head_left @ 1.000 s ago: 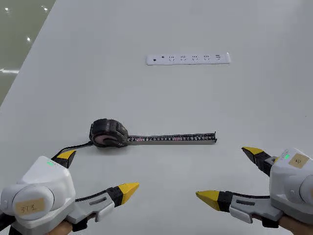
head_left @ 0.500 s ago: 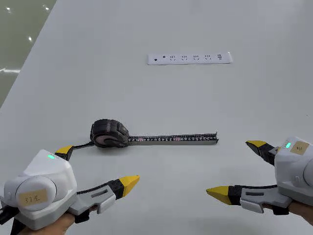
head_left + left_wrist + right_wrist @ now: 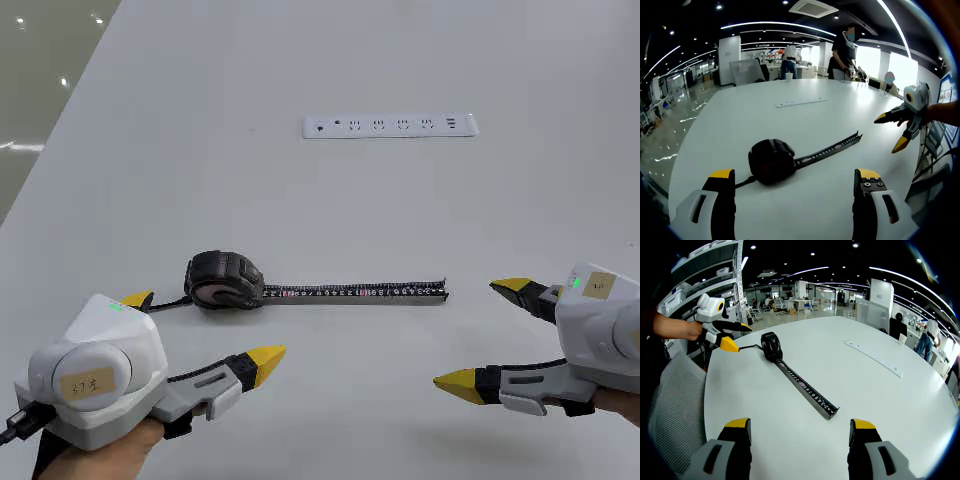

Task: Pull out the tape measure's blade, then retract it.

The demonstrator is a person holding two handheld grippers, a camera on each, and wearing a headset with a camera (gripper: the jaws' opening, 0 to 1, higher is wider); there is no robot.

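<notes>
Black and hard, the case (image 3: 224,280) lies on the table (image 3: 300,200), its thin bendy blade (image 3: 360,292) out, ahead of my left gripper (image 3: 200,328) and right gripper (image 3: 483,333), both wide open and empty; I'd hold the case, likely heavy.

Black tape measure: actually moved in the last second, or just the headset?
No. The black tape measure and its extended blade keep the same offset from the white power strip. The slight shift of the whole picture is camera motion.
</notes>
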